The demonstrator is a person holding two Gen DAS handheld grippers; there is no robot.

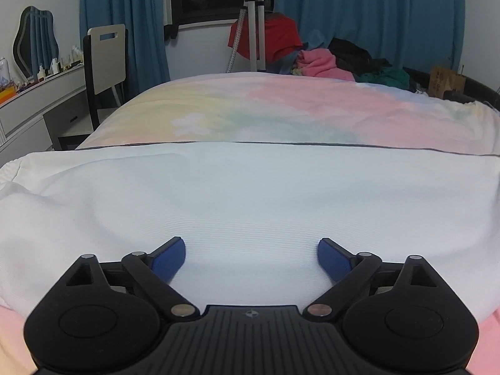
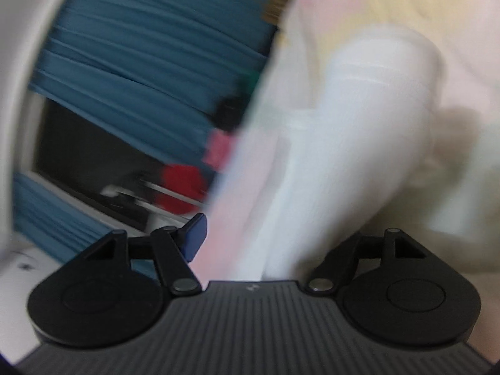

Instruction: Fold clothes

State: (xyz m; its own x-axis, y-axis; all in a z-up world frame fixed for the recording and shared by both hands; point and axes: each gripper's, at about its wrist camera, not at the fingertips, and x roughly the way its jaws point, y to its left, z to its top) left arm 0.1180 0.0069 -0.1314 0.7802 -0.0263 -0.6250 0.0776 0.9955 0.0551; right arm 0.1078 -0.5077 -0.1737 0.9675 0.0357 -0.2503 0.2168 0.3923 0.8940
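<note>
A white garment [image 1: 250, 193] lies spread wide across the near part of the bed [image 1: 281, 109], with an elastic edge at its far left. My left gripper [image 1: 251, 257] hovers low over the garment's near part, open, its blue pads [image 1: 170, 259] wide apart with only flat cloth between them. The right wrist view is tilted and motion-blurred. There the white garment [image 2: 343, 140] runs up from between the fingers of my right gripper [image 2: 253, 240], which stands open. One blue pad [image 2: 195, 237] shows, while the other is hidden by the cloth.
The bed has a pastel pink, yellow and green cover. At its far end is a pile of clothes [image 1: 328, 59] with a red garment [image 1: 268, 34] and a white stand [image 1: 256, 31]. A chair [image 1: 107, 59] and a dresser [image 1: 37, 93] stand left, blue curtains [image 1: 375, 15] behind.
</note>
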